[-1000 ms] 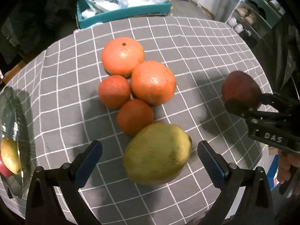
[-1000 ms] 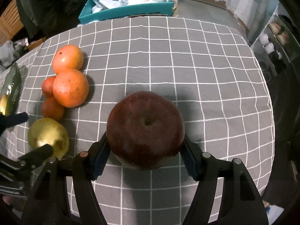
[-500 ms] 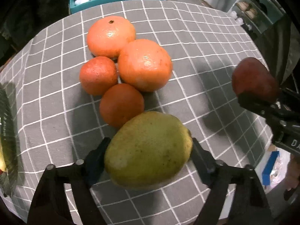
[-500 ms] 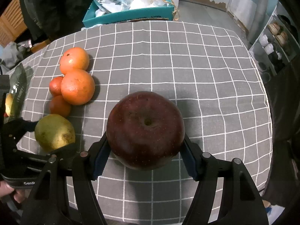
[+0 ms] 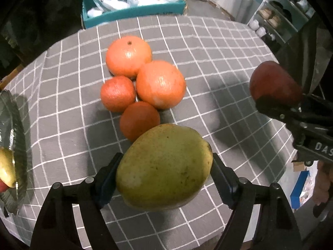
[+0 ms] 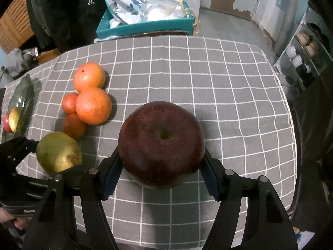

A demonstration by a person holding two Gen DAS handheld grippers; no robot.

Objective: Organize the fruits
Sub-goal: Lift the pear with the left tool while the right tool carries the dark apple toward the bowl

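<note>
My left gripper (image 5: 164, 170) is shut on a yellow-green mango (image 5: 164, 166) and holds it above the grey checked tablecloth (image 5: 218, 48). The mango also shows in the right wrist view (image 6: 58, 152). My right gripper (image 6: 161, 166) is shut on a dark red apple (image 6: 161, 143), held above the cloth; it shows at the right in the left wrist view (image 5: 272, 83). Several oranges (image 5: 160, 83) lie clustered on the cloth just beyond the mango, and they show in the right wrist view (image 6: 92, 104).
A glass plate (image 5: 16, 137) with a yellowish fruit (image 5: 7, 166) sits at the table's left edge. A teal box (image 6: 145, 29) with plastic bags stands behind the table. Shelves (image 6: 301, 50) stand at the right.
My left gripper moved in on the mango, closed on it and lifted it off the cloth. The right gripper kept holding the apple and rose a little.
</note>
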